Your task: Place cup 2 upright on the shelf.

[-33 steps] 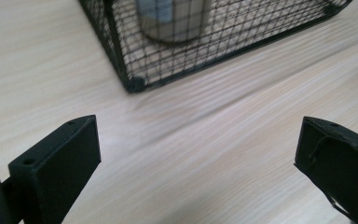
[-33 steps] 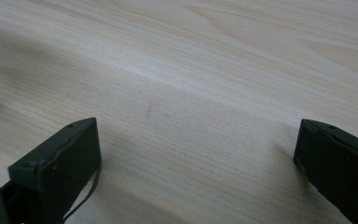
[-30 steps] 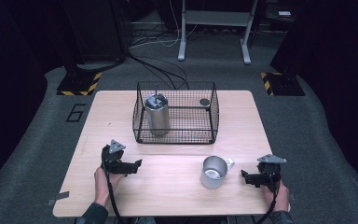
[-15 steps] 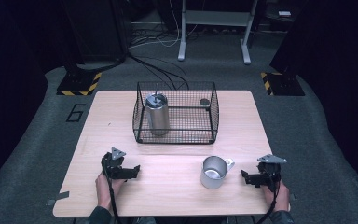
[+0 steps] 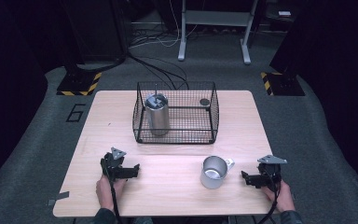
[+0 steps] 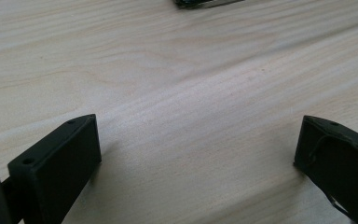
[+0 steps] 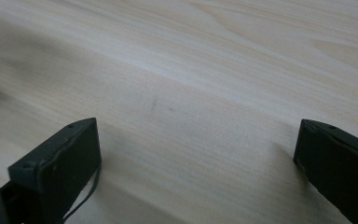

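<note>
Both grippers rest low on the table near the person, left gripper and right gripper each spread wide with nothing between the jaws (looks like a ready pose). The mug stands just beside the right one, probably the next pickup. Farther back, a wire basket holds a steel canister.

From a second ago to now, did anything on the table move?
The left tongs slid a little toward the person's edge of the table, jaws open and holding nothing. The right tongs stayed put beside the mug, open too. The mug, the basket and the can inside it did not move.
</note>
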The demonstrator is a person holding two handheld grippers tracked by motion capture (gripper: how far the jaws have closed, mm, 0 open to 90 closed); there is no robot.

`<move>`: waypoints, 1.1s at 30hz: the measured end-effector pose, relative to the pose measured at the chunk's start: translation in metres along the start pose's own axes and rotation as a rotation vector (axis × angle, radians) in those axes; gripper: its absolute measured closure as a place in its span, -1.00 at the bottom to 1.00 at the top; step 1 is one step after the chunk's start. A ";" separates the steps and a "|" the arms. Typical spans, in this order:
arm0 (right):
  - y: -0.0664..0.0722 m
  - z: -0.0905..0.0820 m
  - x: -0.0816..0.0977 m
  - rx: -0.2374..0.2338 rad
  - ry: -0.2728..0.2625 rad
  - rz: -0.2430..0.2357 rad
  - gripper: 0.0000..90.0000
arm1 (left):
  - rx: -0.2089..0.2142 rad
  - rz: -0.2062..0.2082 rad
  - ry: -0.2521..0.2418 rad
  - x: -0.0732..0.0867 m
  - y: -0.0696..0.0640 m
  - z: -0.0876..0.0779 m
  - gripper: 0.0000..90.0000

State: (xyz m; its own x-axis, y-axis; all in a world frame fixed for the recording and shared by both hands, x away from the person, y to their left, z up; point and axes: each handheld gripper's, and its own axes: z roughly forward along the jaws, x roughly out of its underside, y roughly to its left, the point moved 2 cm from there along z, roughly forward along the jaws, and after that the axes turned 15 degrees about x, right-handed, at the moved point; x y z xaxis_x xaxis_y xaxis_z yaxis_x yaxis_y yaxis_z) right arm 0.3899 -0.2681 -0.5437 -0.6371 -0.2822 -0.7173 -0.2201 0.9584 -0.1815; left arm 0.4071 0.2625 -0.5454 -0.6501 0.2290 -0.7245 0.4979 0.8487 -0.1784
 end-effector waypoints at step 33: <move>0.043 -0.089 -0.049 -0.171 -0.119 0.077 -1.00 | 0.011 0.015 0.004 -0.004 0.001 0.004 -0.99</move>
State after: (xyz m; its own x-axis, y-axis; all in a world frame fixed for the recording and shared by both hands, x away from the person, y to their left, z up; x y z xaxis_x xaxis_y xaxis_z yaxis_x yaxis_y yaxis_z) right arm 0.3464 -0.2172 -0.4567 -0.5673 -0.1919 -0.8009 -0.3026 0.9530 -0.0140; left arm 0.4122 0.2609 -0.5454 -0.6447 0.2438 -0.7245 0.5141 0.8397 -0.1749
